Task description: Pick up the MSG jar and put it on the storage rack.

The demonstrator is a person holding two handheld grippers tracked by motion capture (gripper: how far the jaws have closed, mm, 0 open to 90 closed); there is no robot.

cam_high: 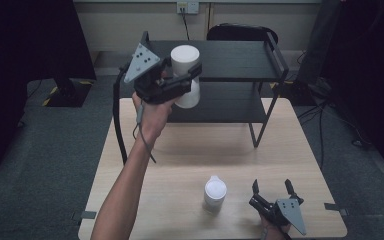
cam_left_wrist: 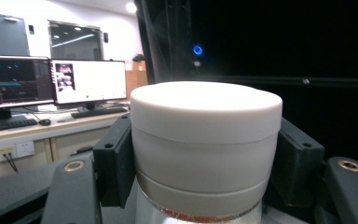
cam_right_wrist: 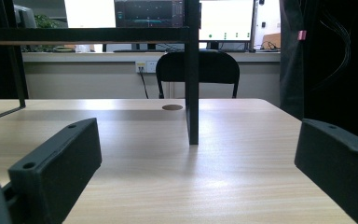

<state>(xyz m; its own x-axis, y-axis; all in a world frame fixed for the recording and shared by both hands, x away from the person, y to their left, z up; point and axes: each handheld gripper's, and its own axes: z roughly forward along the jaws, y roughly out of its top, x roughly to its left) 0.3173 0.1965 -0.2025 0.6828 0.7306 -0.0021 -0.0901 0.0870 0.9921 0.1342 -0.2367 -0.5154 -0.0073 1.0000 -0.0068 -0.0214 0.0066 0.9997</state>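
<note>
Left tool (cam_high: 187, 75): black, with a grey three-cornered plate on top. A hand (cam_high: 152, 112) holds it up high in front of the black shelf rack (cam_high: 275, 52). Its two jaws are closed tight on the white jar (cam_high: 186, 75).

White jar: round and smooth, with a flat white lid. The left gripper view (cam_left_wrist: 205, 144) shows it up close, a black jaw pressed on each side. Something reddish shows at its very bottom, too cut off to tell what.

Right tool (cam_high: 271, 191): black, low on the pale wood surface (cam_high: 180, 155), near the front right edge. Its jaws stand wide apart with nothing between them. The holding hand is mostly cut off at the bottom.

Second jar (cam_high: 215, 193): white, round lid, standing upright on the surface just left of the right tool, not touching it.

Shelf rack: thin black metal legs and dark flat shelves, standing at the far end of the surface.

Right gripper view: one black leg (cam_right_wrist: 193, 93) stands ahead. A dark chair (cam_right_wrist: 198, 70) sits behind.
</note>
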